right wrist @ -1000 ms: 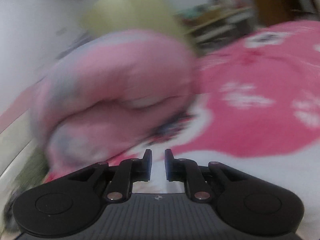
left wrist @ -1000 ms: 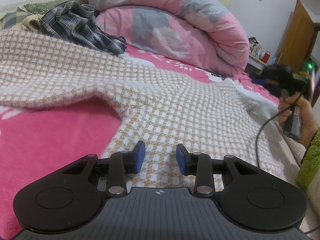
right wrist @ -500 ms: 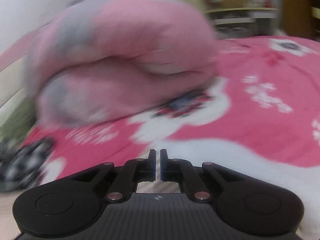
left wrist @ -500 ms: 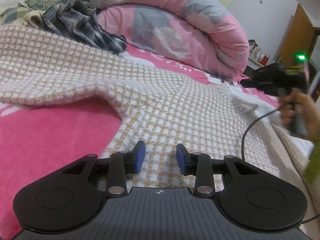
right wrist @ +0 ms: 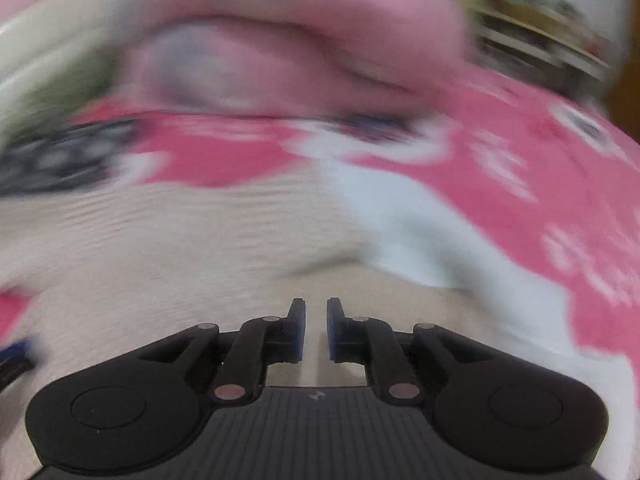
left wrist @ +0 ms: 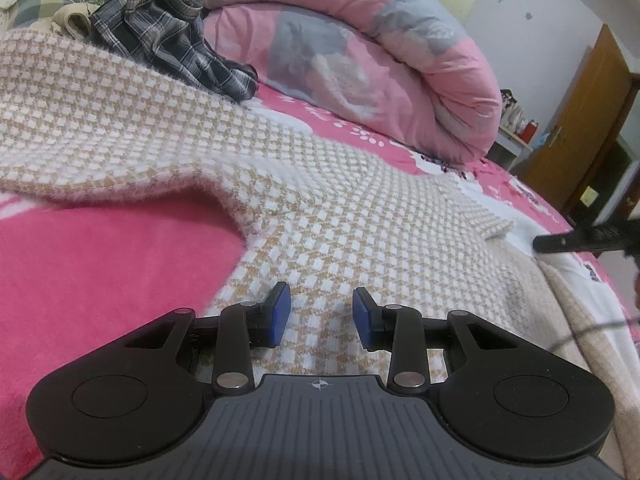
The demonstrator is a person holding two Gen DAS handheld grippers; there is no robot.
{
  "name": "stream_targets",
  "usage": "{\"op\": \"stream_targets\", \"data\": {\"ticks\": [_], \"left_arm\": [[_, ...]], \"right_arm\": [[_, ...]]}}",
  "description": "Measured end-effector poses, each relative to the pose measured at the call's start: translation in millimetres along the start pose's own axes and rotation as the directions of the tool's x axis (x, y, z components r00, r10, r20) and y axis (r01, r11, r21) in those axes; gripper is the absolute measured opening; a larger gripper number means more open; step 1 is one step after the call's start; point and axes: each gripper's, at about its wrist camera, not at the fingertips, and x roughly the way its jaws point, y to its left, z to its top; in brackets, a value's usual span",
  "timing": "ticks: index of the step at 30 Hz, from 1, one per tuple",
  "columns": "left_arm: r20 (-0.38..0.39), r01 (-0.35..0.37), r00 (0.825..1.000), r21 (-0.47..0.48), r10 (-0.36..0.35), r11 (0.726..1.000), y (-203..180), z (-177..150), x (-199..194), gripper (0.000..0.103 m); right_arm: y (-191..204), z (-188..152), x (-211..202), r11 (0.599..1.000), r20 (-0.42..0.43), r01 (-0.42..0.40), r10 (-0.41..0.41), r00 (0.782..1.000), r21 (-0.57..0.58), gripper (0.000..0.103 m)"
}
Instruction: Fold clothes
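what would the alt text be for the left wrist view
A left hand-held gripper hovers with its blue-padded jaws apart and empty over a beige-and-white houndstooth knit garment spread on a pink floral bedsheet. Behind lie a crumpled dark plaid shirt and a rolled pink-and-grey duvet.

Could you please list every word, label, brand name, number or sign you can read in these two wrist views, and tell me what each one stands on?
No words or numbers can be read in either view.
Left gripper: only a small crosshair mark on its body, no letters.
Bottles on the shelf: any labels are too small to read.
Right gripper: a small mark on its body, too blurred to read; the rest of that view is smeared.
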Motion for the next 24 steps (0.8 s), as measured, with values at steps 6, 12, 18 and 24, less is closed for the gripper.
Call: {"op": "stream_targets", "data": {"ticks": [6, 12, 18, 24], "left_arm": [[-0.002, 0.017, 1.000, -0.011, -0.017, 1.000, 3.8, 0.6, -0.5, 0.034], [-0.007, 0.008, 1.000, 0.009, -0.008, 1.000, 0.1, 1.5, 1.1, 0.036], [0.003, 0.039, 0.999, -0.013, -0.038, 0.999, 6.3, -0.1, -0.7, 0.037], [-0.008, 0.041, 0.999, -0.023, -0.041, 0.999, 6.4, 1.3, -0.1, 0.037]], "right_arm": [[54.4, -64.0, 5.2, 0.951, -0.113, -0.005, -0.032, 0.993, -0.311, 0.028], [27.9, -82.9, -47.1, 0.972, -0.051, 0.145, -0.157, 0.986, -0.185, 0.033], [79.3, -114.3, -51.7, 0.970, -0.026, -0.127, 0.124, 0.992, -0.205, 0.032], [51.5, -152.4, -81.8, 0.994, -0.069, -0.066, 0.061, 0.996, -0.082, 0.031]]}}
